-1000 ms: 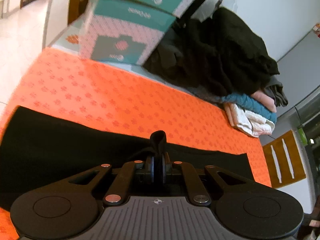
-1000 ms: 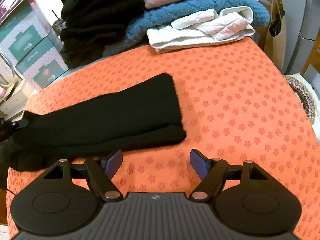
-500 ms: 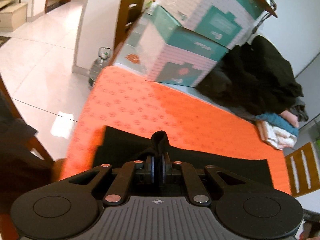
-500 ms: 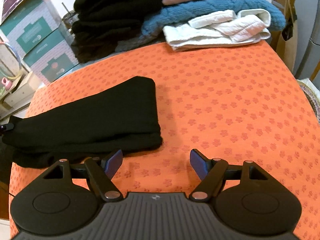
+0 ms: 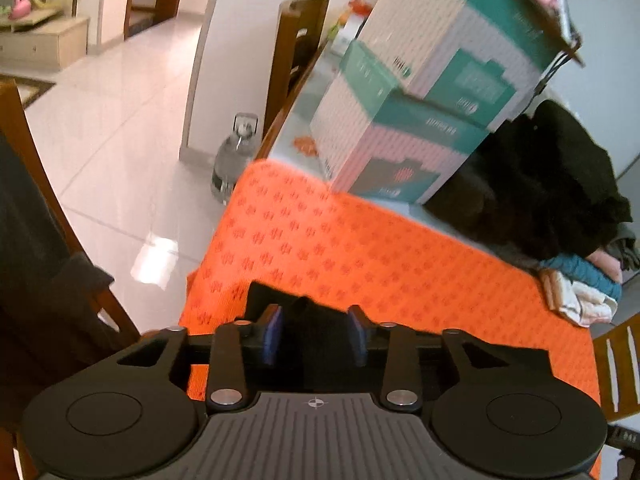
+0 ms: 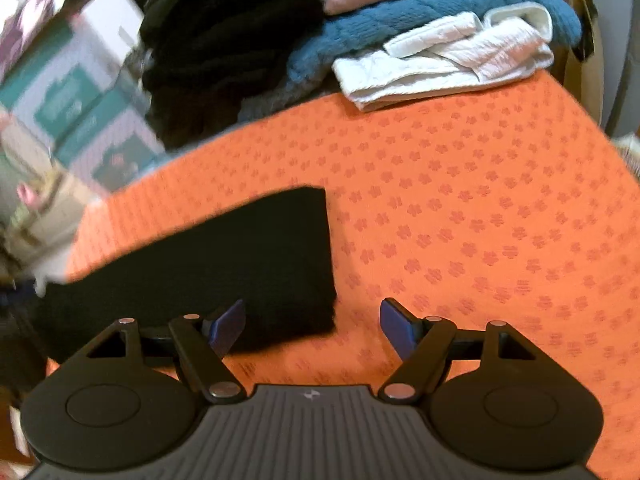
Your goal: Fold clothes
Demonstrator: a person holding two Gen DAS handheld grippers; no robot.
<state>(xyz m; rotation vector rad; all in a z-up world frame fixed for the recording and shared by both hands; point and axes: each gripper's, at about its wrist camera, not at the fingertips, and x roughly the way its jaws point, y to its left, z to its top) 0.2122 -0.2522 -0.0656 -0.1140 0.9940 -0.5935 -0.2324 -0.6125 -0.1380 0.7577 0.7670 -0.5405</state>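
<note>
A black garment lies folded into a long band on the orange flowered tablecloth, with its right end squared off. My right gripper hovers open just over that end's near corner, and its left fingertip sits above the cloth. In the left wrist view my left gripper is at the garment's other end, near the table's left edge. Its jaws are opening. A raised fold of black cloth stands between the blue pads, which no longer pinch it.
Stacked teal and pink boxes and a heap of dark clothes line the back of the table. Folded white, blue and pink items sit at the back right. A wooden chair and a water bottle stand beyond the left edge.
My left gripper, shut on a pinch of the black cloth before, has carried it towards the table's left edge and let go. The right gripper moved left over the garment's end.
</note>
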